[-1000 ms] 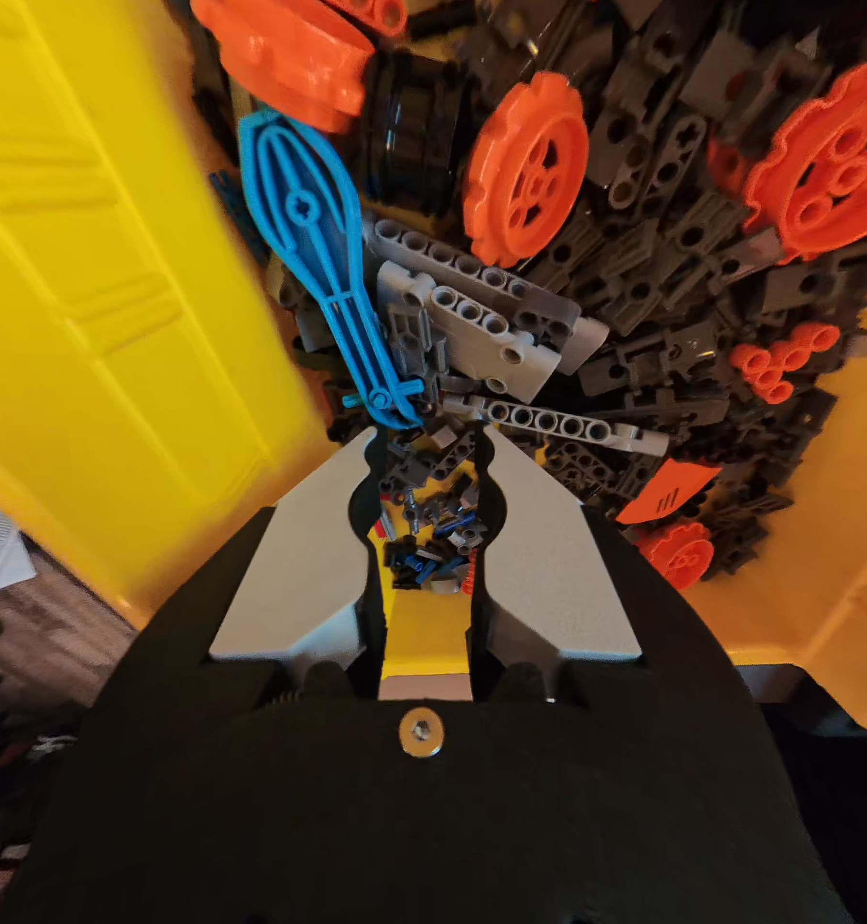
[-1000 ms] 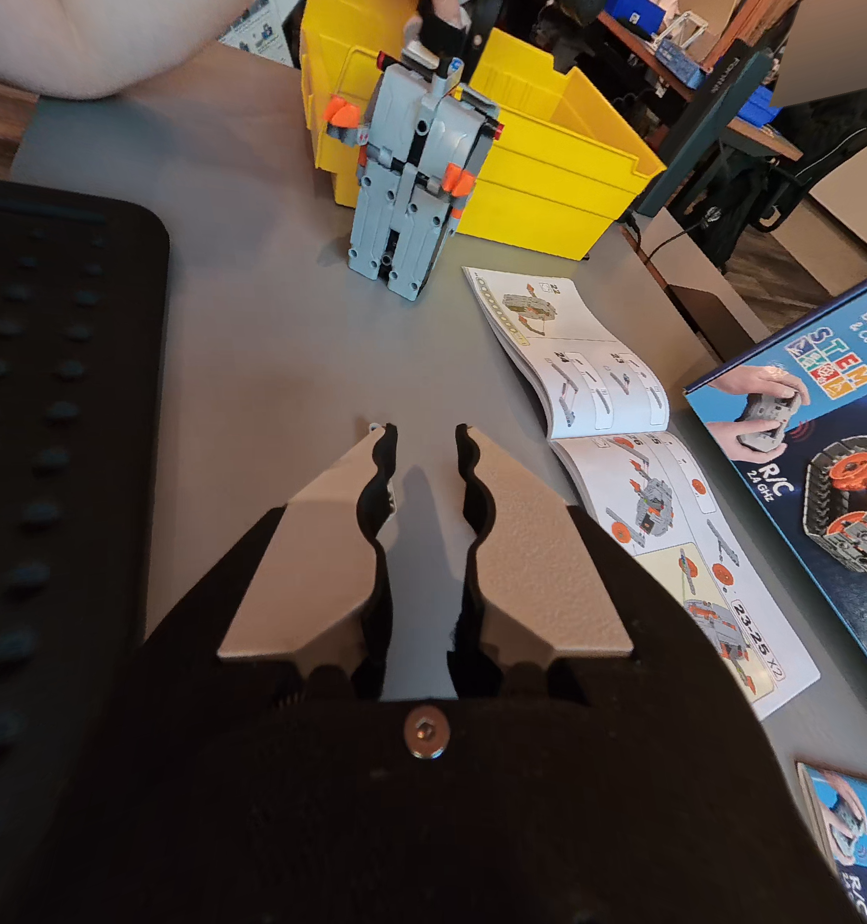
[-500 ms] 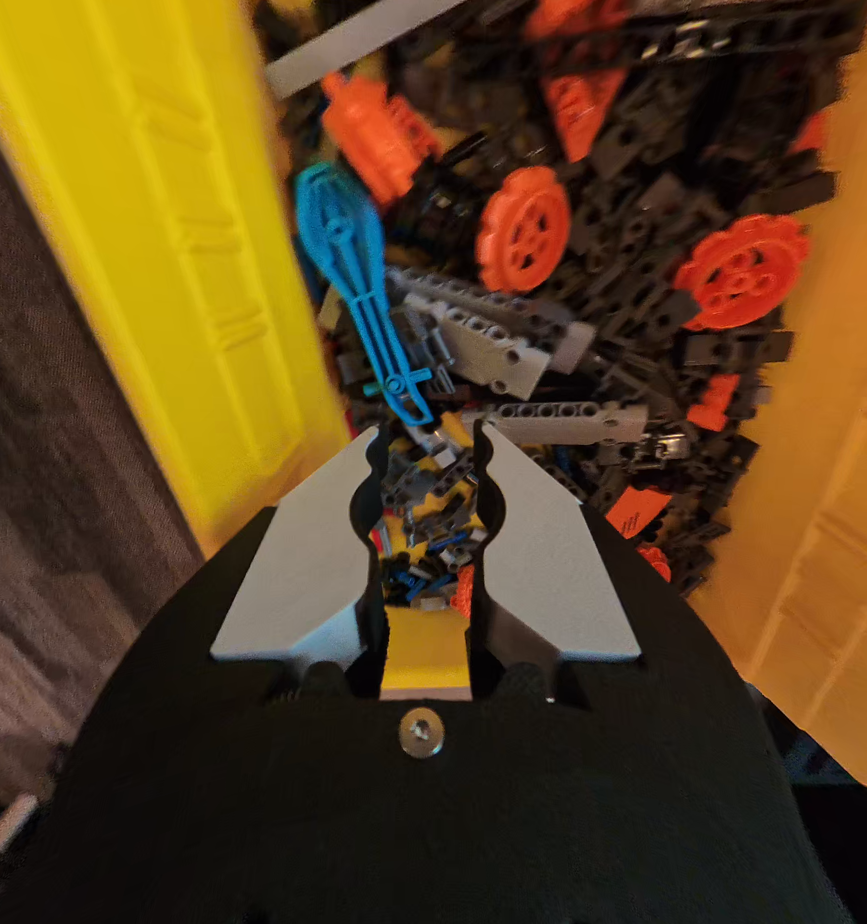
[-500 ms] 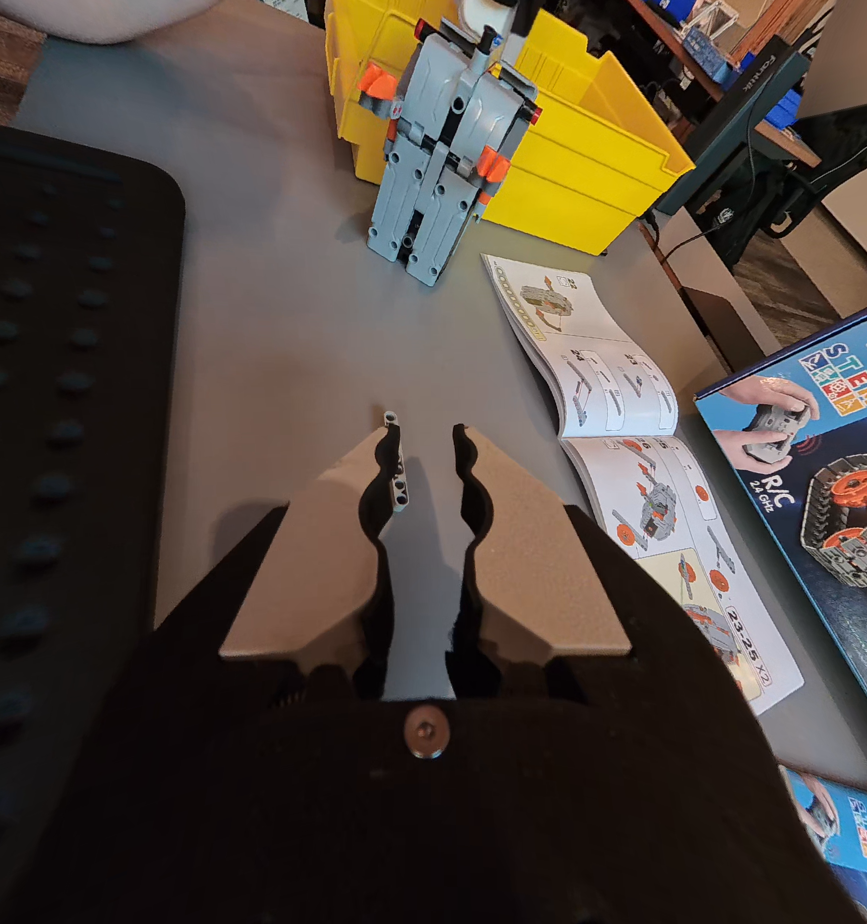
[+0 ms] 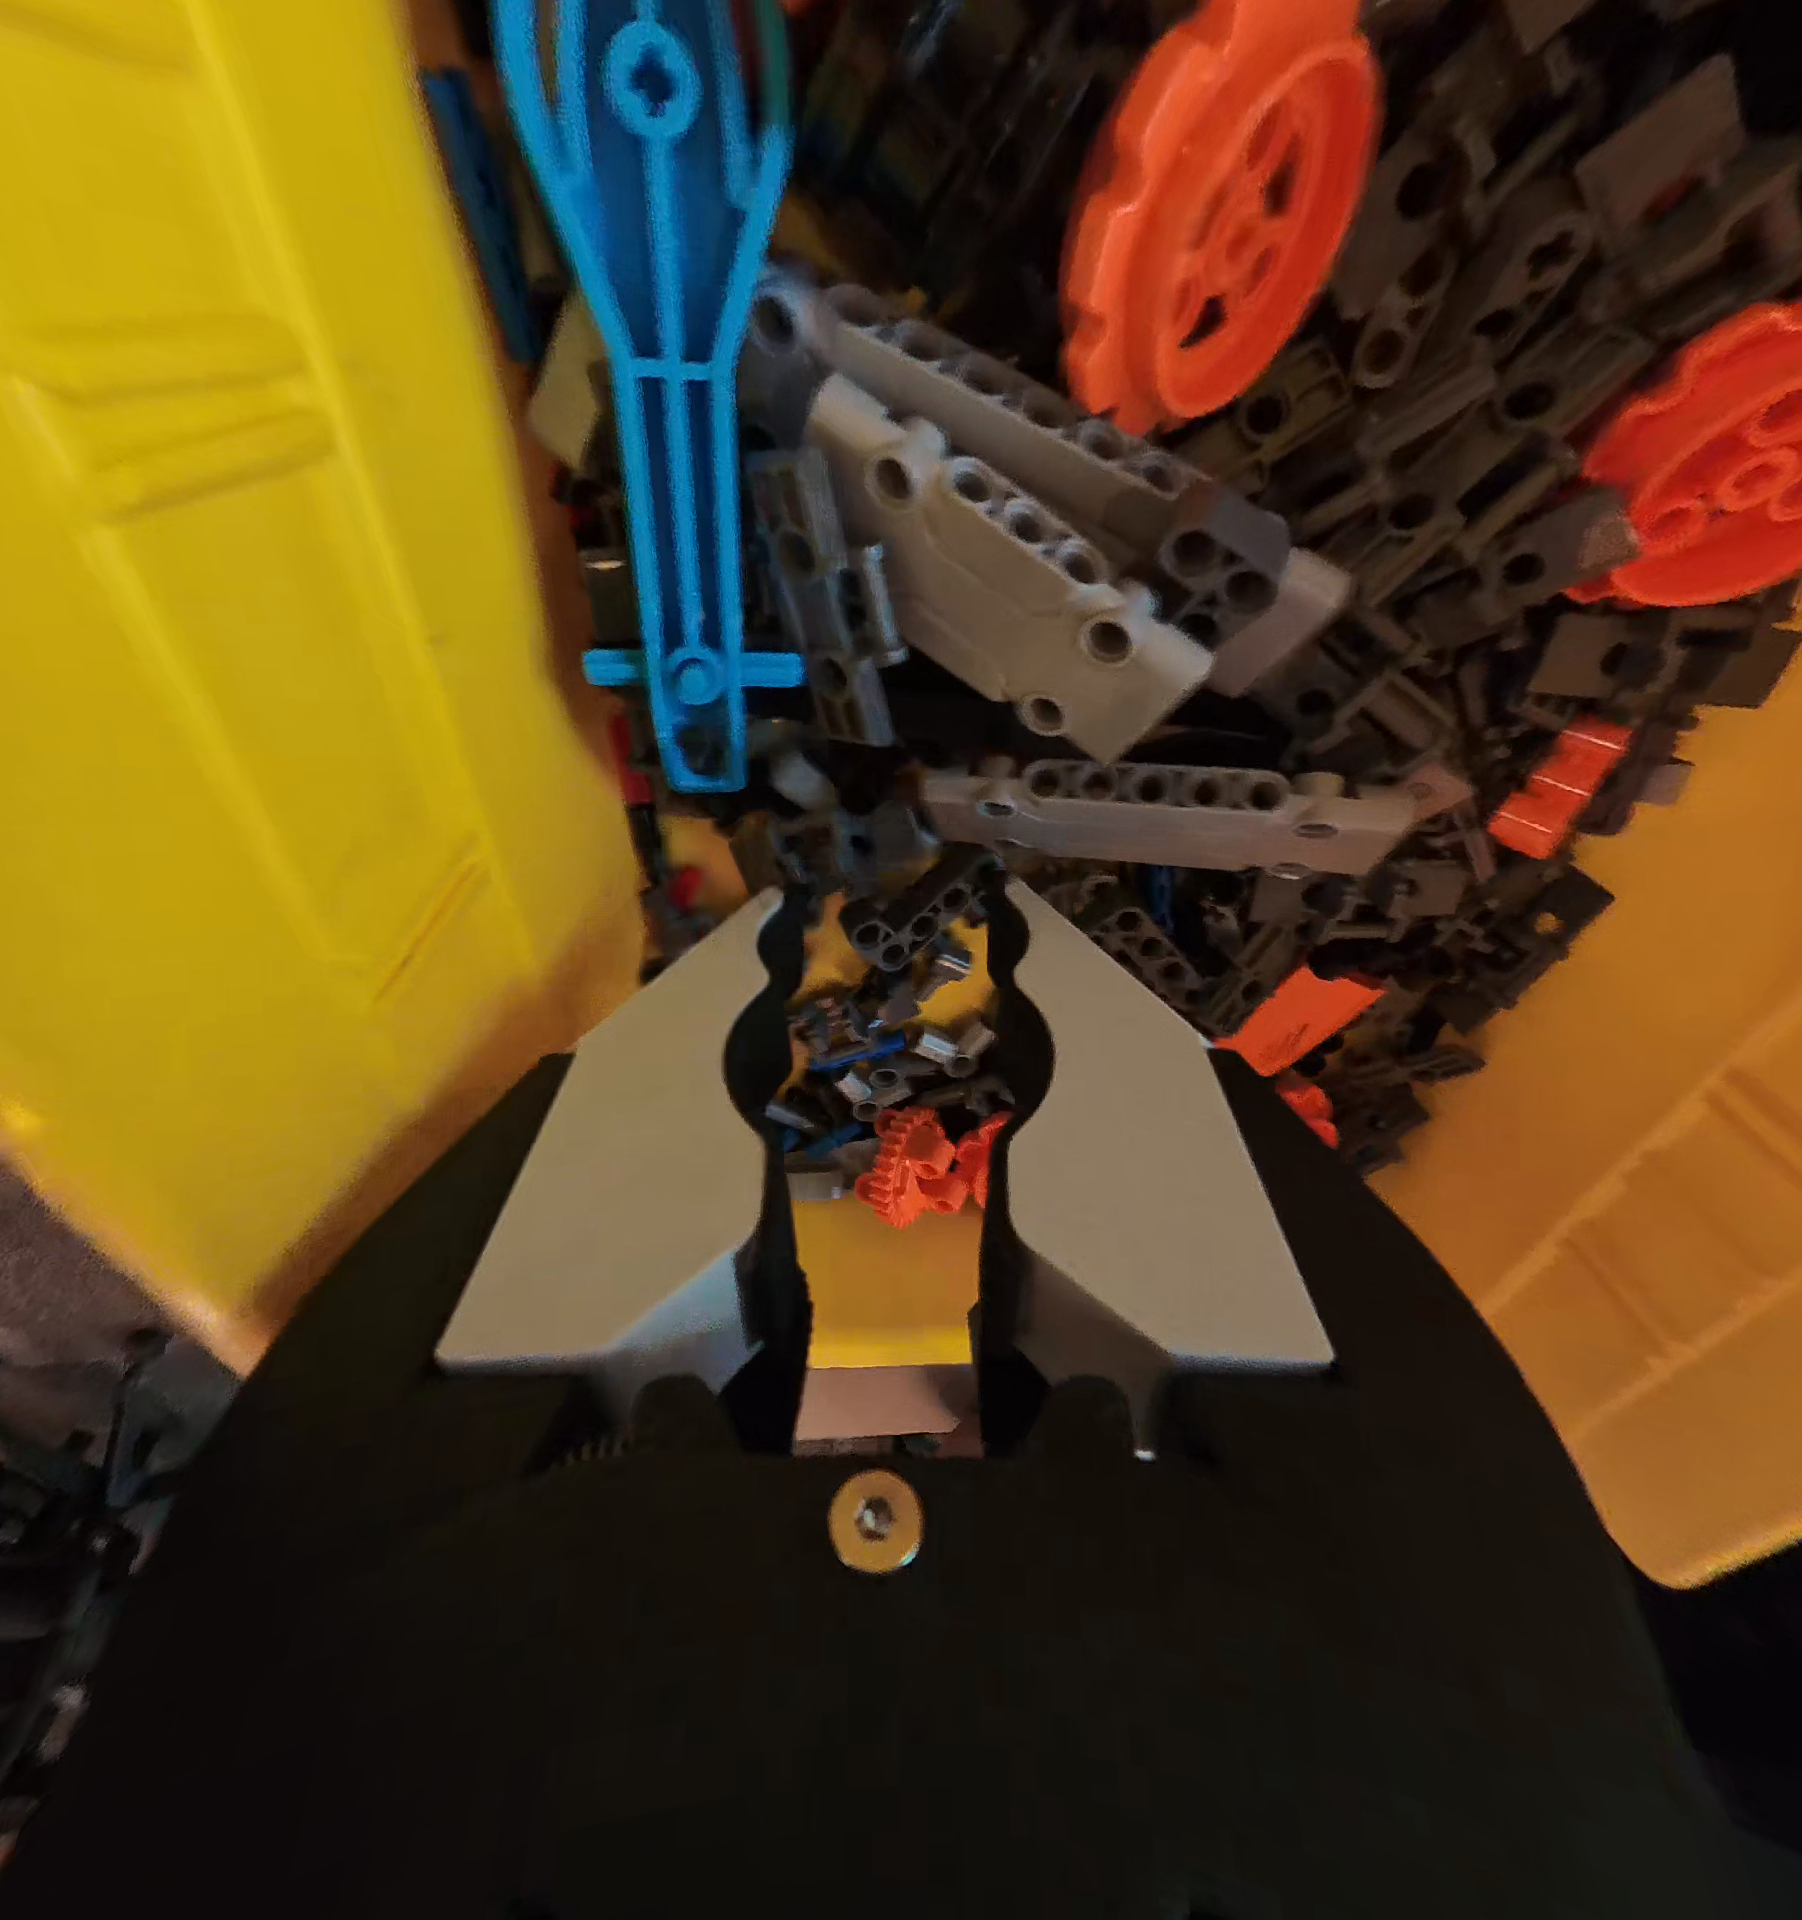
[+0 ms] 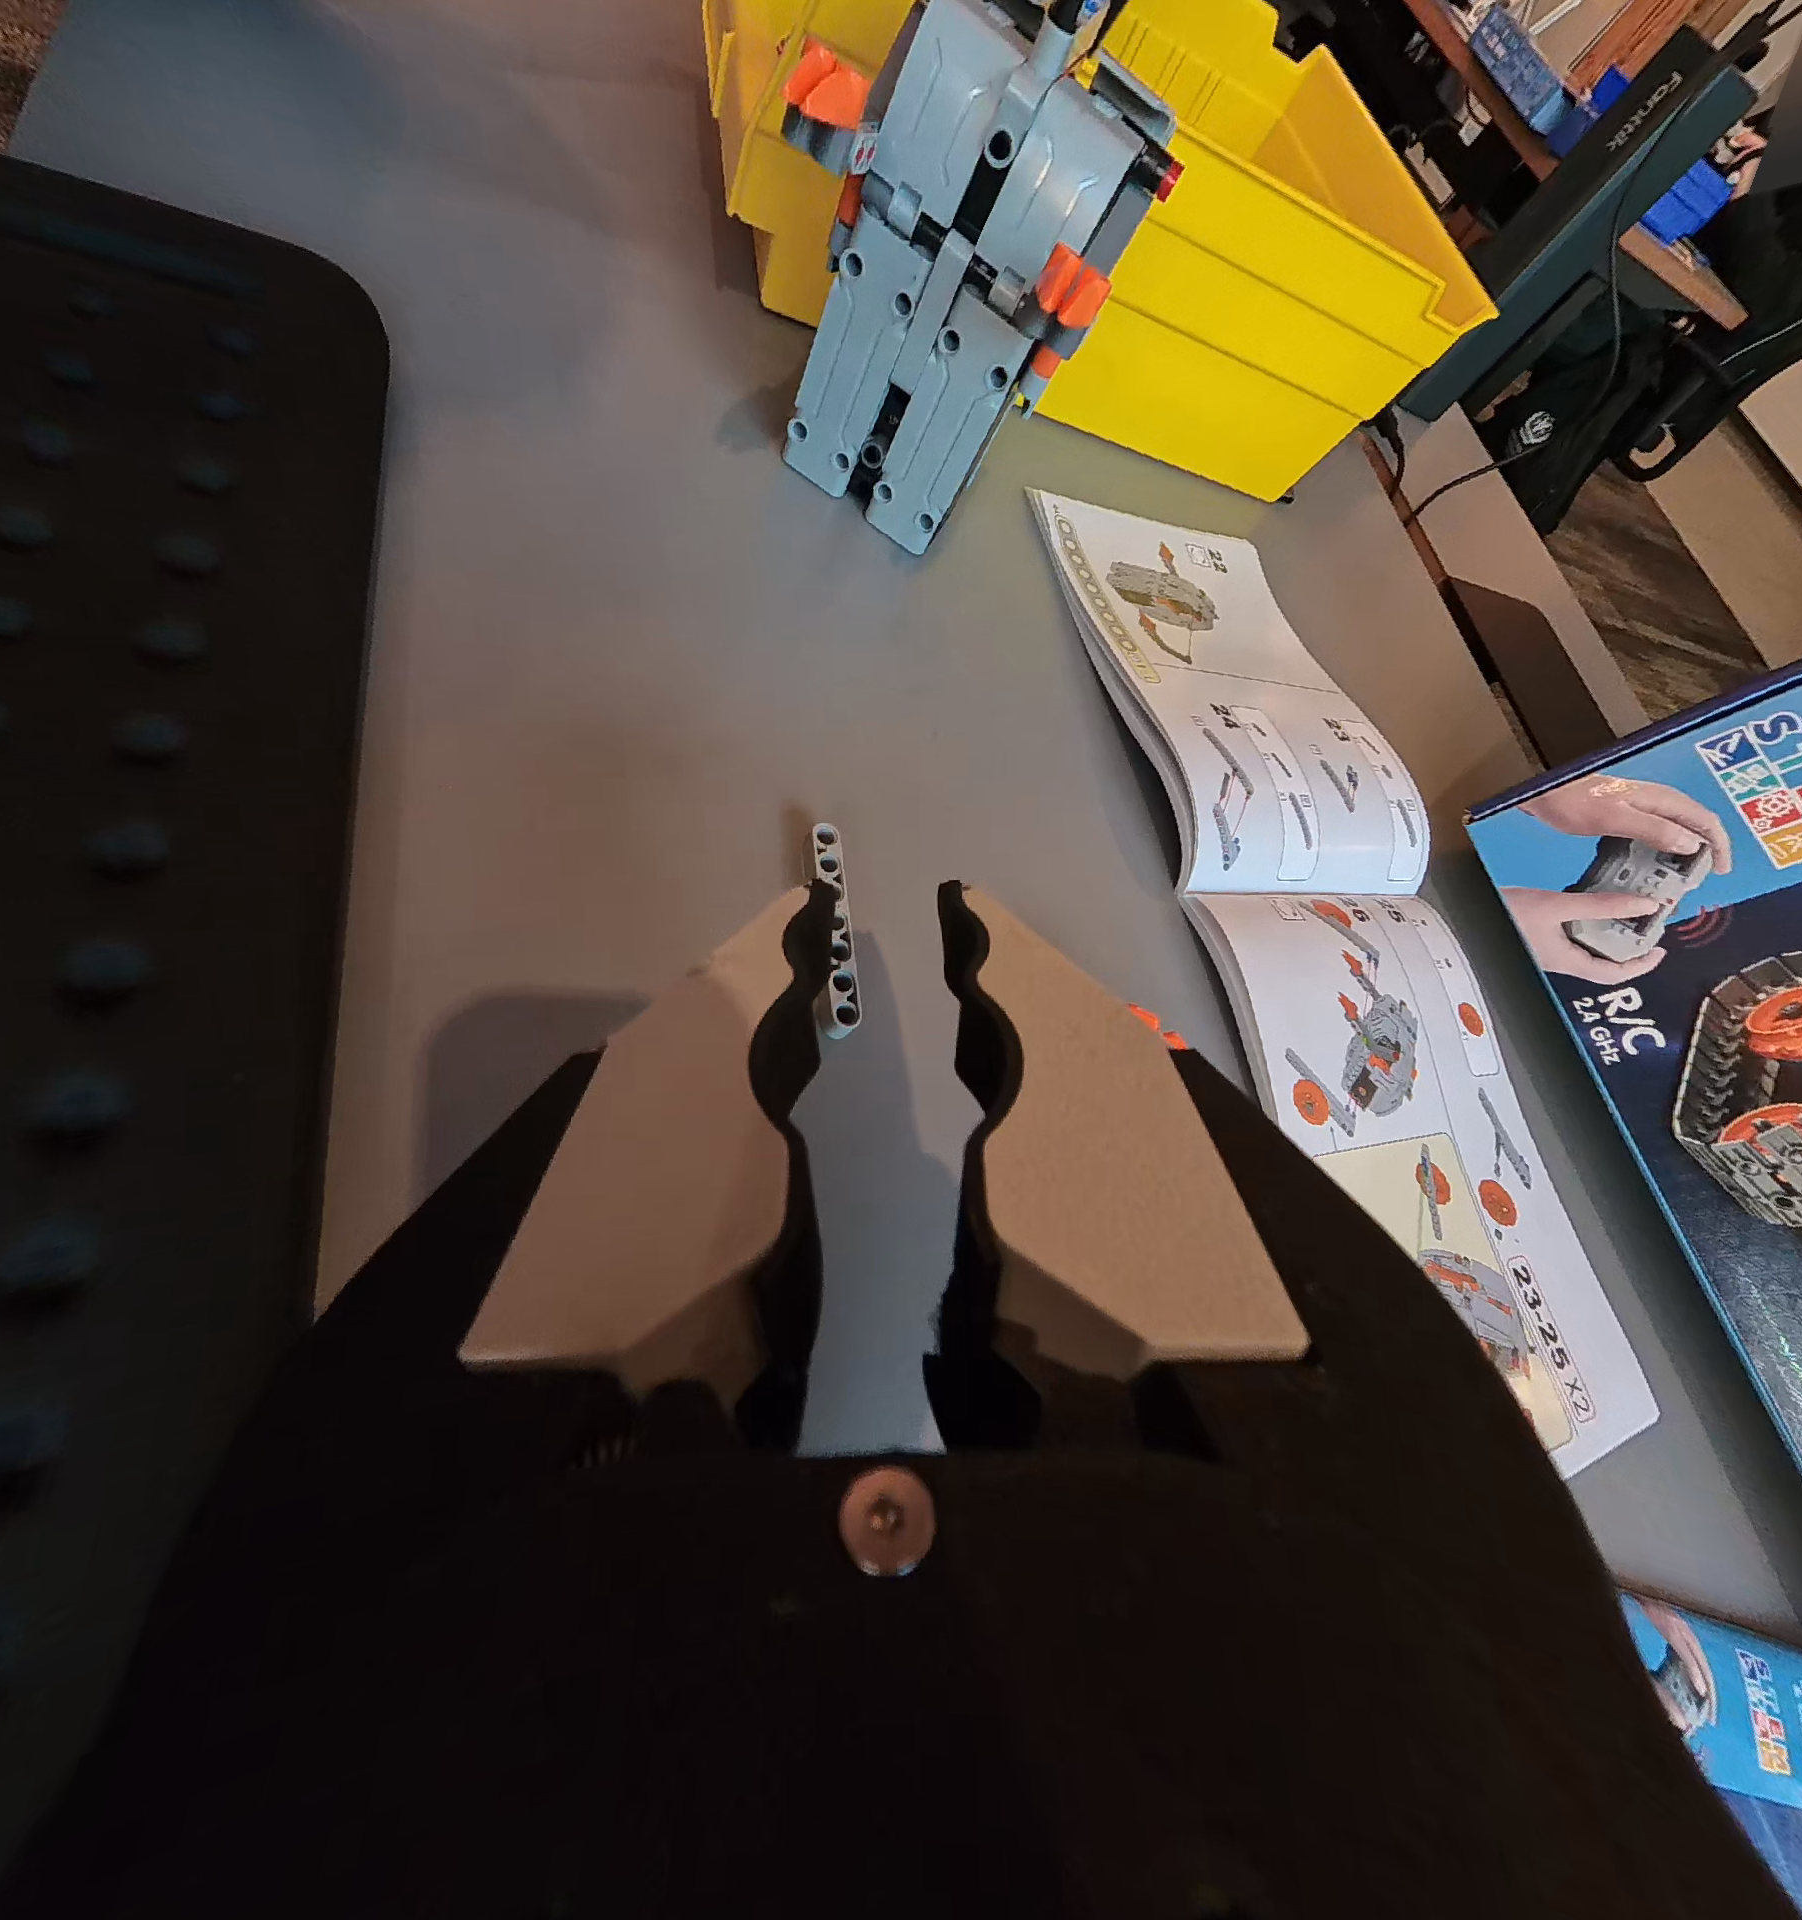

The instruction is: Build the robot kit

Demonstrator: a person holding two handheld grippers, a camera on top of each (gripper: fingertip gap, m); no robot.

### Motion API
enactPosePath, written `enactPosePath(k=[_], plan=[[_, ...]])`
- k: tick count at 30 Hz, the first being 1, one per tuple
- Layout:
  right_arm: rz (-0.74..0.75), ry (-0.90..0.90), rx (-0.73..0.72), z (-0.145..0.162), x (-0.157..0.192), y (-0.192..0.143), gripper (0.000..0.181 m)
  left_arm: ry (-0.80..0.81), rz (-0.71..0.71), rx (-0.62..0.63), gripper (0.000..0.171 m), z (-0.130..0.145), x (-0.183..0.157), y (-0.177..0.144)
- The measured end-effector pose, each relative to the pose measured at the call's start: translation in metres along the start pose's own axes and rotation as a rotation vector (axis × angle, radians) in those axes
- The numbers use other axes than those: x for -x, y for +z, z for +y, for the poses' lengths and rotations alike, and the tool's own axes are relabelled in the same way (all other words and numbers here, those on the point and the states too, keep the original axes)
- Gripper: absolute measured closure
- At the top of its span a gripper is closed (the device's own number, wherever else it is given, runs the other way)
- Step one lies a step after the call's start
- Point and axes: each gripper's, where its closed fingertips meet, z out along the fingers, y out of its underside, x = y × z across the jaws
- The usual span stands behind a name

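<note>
My left gripper is open and empty, low inside a yellow bin over a heap of building-kit parts. Nearest its tips are small dark grey beams and a long grey holed beam. A blue lever tool, light grey beams and orange wheels lie beyond. My right gripper is open above a grey table. A small grey holed beam lies on the table beside its left fingertip. A grey and orange built assembly stands farther off.
In the right wrist view a yellow bin stands behind the assembly. An open instruction booklet and a blue kit box lie to the right. A black dimpled mat covers the left. Small orange gears lie between my left fingers.
My left gripper has moved deeper into the bin, closer to the parts. My right gripper has drawn back, so more of the small grey beam shows by its left fingertip.
</note>
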Motion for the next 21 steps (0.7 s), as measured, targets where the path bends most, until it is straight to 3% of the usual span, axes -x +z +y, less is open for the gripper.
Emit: enactPosePath(k=[2,6,10,13,15,20,21], plan=[[-0.003,0.001,0.001,0.0,0.0,0.001,0.162,0.035,0.078,-0.014,0.137,-0.001,-0.015,-0.003],[-0.007,-0.003,0.01,0.002,0.001,0.002,0.162,0.09,0.105,-0.081,0.146,-0.008,-0.027,-0.015],[-0.005,-0.008,0.015,0.003,0.002,0.002,0.162,0.034,0.007,-0.096,0.14,-0.003,-0.007,-0.023],[-0.007,-0.008,0.016,0.003,0.002,0.002,0.162,-0.09,-0.079,-0.022,0.127,0.015,0.016,-0.019],[-0.008,-0.011,0.021,0.004,0.002,0.002,0.162,-0.143,-0.056,0.019,0.144,0.02,0.016,-0.01],[-0.011,-0.014,0.031,0.006,0.003,0.004,0.162,-0.078,-0.077,0.123,0.113,0.024,0.009,0.007],[-0.012,-0.015,0.034,0.007,0.003,0.004,0.163,-0.057,-0.071,0.12,0.113,0.023,0.007,0.006]])
